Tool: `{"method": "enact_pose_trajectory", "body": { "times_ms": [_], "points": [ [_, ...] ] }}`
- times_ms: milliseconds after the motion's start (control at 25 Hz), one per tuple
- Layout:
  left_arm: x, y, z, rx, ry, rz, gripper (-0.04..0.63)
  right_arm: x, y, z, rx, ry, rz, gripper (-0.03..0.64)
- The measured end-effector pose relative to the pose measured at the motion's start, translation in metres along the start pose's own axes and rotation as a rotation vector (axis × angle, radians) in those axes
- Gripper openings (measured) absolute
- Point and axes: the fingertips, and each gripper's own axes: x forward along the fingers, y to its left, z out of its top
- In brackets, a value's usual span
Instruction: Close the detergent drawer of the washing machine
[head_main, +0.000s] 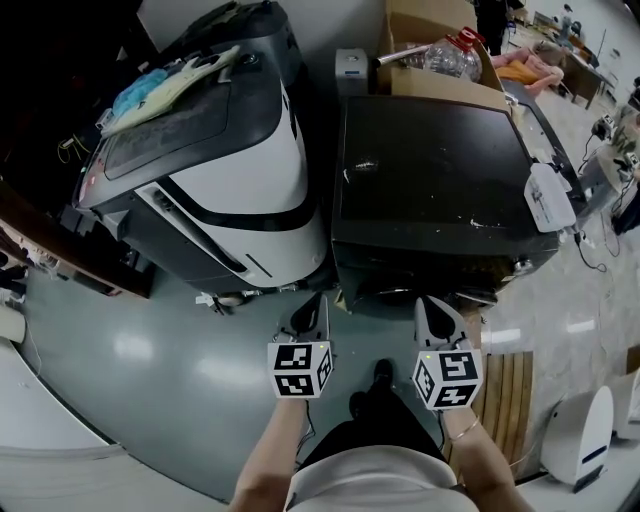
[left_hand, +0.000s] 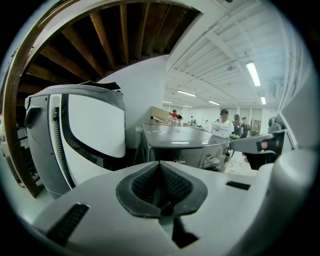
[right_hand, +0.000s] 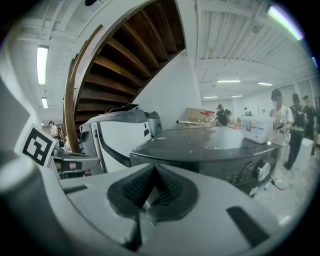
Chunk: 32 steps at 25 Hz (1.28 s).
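Left gripper (left_hand: 160, 174) has its jaws pressed together with nothing between them, and the right gripper (right_hand: 152, 179) is the same deal: pads meeting, empty. In the head view they're side by side, a bit apart, both pointing at the front of the dark grey front-loading washing machine (head_main: 430, 180) and not touching it.

The detergent drawer sits somewhere in the control panel strip (right_hand: 240, 172) along the top of the machine's front, but honestly I can't pick it out or tell if it's flush. The only clear thing on that strip is a round knob (right_hand: 260, 171) toward its right end.

The machine's flat top is dusty, and a white plastic container (head_main: 548, 195) sits at its right edge. Just left of it is a bigger white and dark grey appliance (head_main: 240, 190) with a blue and yellow cloth bundle (head_main: 165, 85) on top. Behind the washer there's a cardboard box (head_main: 440, 80) with a clear plastic bottle (head_main: 450, 55) in it.

Everything stands on a grey floor (head_main: 150, 350). There's a slatted wooden pallet (head_main: 505, 385) on the floor beside the right gripper. The right gripper view also catches the brown underside of a wooden staircase (right_hand: 125, 65) and a few people (right_hand: 280, 125) standing well off in the background.
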Motion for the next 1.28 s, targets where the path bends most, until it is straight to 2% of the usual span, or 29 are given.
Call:
{"method": "enact_pose_trajectory", "body": {
  "times_ms": [360, 1280],
  "points": [
    [-0.021, 0.0, -0.002, -0.013, -0.018, 0.012, -0.005, -0.015, 0.011, 0.002, -0.01, -0.015, 0.036, 0.003],
    [-0.04, 0.003, 0.001, -0.006, -0.034, 0.018, -0.005, -0.03, 0.02, 0.003, -0.031, -0.028, 0.016, 0.002]
  ]
}}
